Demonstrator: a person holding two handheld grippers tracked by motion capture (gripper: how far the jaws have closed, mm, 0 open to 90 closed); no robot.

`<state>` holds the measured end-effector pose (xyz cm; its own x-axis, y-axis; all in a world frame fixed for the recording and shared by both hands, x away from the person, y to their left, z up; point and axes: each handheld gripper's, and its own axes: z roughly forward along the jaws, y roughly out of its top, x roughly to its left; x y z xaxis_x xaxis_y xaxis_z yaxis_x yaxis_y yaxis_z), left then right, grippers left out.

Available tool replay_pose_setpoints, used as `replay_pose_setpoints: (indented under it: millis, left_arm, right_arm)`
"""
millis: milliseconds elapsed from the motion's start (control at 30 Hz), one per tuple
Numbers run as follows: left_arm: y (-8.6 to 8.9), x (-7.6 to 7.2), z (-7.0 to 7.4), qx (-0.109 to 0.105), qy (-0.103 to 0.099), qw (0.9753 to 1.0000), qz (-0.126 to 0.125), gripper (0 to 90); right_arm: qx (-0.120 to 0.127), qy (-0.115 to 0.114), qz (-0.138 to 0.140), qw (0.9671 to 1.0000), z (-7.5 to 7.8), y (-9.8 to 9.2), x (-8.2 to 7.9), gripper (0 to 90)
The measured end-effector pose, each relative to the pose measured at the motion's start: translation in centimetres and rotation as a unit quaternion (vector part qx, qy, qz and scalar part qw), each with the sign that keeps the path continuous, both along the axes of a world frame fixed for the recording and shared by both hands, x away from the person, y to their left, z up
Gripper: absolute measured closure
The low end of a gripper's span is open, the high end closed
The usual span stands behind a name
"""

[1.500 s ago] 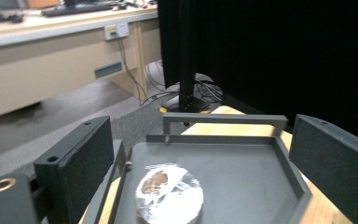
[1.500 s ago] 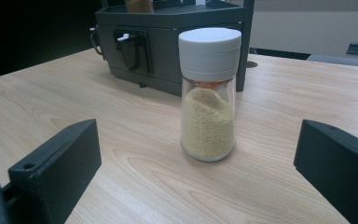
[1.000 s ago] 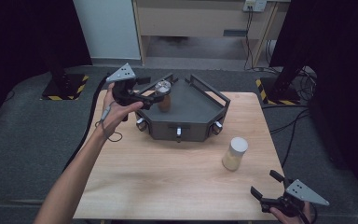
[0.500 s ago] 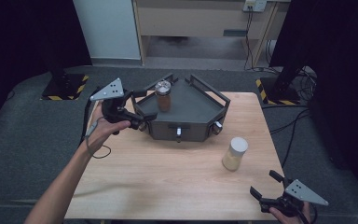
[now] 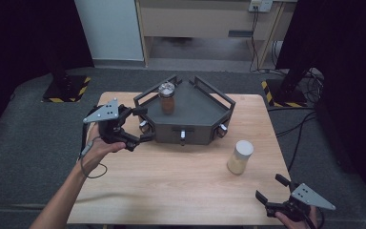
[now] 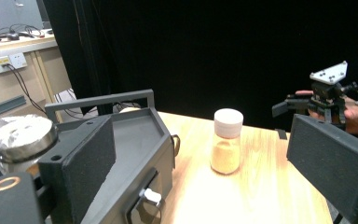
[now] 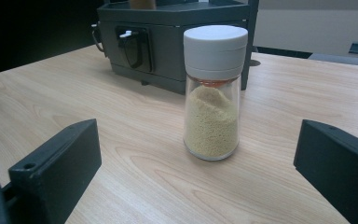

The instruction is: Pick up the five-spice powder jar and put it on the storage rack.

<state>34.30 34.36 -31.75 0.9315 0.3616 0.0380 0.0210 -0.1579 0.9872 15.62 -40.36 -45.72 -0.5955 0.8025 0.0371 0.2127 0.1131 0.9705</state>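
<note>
The upright white-capped glass jar of yellow powder (image 7: 213, 93) stands straight ahead of the right gripper (image 5: 275, 192), whose jaws are spread empty.

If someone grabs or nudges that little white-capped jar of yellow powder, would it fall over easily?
The white-capped jar probably tips if pushed near its cap, since it stands taller than it is wide. Its clear, smooth wall may be slippery and perhaps breakable. Lying down, its round body would likely roll. The right tool is open before it.
</note>
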Motion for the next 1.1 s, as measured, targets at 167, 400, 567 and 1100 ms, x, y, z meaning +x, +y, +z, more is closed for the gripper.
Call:
replay_pose_setpoints:
  millis: [167,400,567,1100]
  left_arm:
    - [0.4,-0.7,-0.6,0.000,0.001,1.0000,-0.001,7.2]
    - [0.8,-1.8,-2.5,-0.002,0.006,1.0000,0.003,7.5]
    - [1.3,-2.7,-3.6,0.004,0.015,0.9998,0.014,7.4]
    - [2.9,-8.1,-8.1,0.006,0.021,0.9945,0.102,7.0]
  right_arm:
    - [0.000,0.000,-0.001,1.0000,0.0,0.0,0.0,1.3]
    - [0.000,0.000,0.000,1.0000,0.0,0.0,0.0,1.3]
    - [0.000,0.001,-0.001,1.0000,0.0,0.0,0.0,1.3]
    - [-0.002,-0.001,0.000,1.0000,0.0,0.0,-0.1,1.3]
